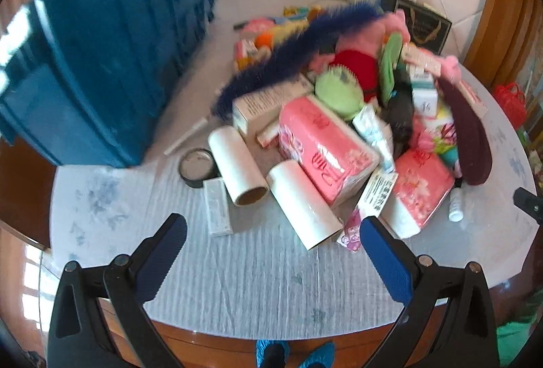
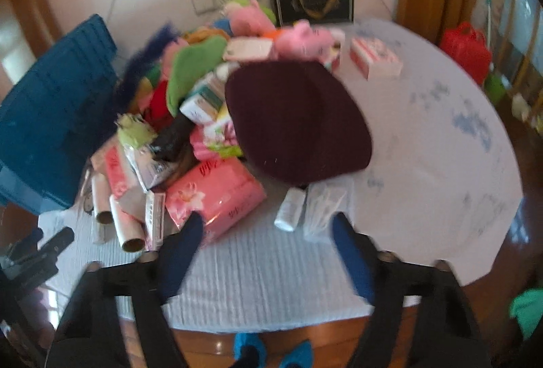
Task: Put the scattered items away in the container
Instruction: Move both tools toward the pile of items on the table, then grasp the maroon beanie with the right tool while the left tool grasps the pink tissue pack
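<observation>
Many light things are lying piled at the centre of the round tabletop [image 1: 237, 283]: soft pink tissue packs [image 1: 325, 150], stiff paper rolls [image 1: 237, 171], a limp dark red hat [image 2: 295, 120]. I am judging the packs squashy, best pinched across the middle. Both the left gripper [image 1: 271, 245] and right gripper [image 2: 268, 242] are standing spread, holding nothing. At upper left the blue container [image 1: 112, 55] is waiting beside a tiled wall.
</observation>
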`<action>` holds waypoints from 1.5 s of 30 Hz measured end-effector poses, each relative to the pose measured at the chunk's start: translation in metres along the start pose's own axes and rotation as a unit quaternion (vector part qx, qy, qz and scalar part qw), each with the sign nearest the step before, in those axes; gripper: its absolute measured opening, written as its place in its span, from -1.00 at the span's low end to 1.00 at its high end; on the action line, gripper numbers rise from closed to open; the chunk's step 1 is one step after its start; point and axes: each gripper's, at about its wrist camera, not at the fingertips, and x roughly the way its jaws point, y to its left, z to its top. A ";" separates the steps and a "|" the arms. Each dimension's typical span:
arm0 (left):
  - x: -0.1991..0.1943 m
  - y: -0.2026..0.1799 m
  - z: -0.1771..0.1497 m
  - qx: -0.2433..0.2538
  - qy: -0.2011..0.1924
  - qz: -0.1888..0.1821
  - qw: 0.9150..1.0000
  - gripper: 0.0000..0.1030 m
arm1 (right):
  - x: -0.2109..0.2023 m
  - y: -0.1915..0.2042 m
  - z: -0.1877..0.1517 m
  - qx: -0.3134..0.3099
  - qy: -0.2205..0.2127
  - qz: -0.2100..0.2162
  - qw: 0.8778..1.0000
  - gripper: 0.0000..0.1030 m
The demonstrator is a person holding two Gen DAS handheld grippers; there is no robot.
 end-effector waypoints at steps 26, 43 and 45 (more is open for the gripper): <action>0.115 -0.037 0.003 -0.020 0.087 0.016 0.996 0.93 | 0.114 -0.011 -0.001 -0.002 0.090 -0.022 0.996 -0.61; 0.053 -0.063 0.043 0.045 0.027 -0.009 0.999 0.93 | 0.054 -0.035 0.022 0.006 0.035 -0.030 0.999 0.21; 0.053 -0.065 0.053 0.037 0.021 -0.007 0.999 0.93 | 0.053 -0.028 0.032 0.003 0.026 -0.021 0.999 0.38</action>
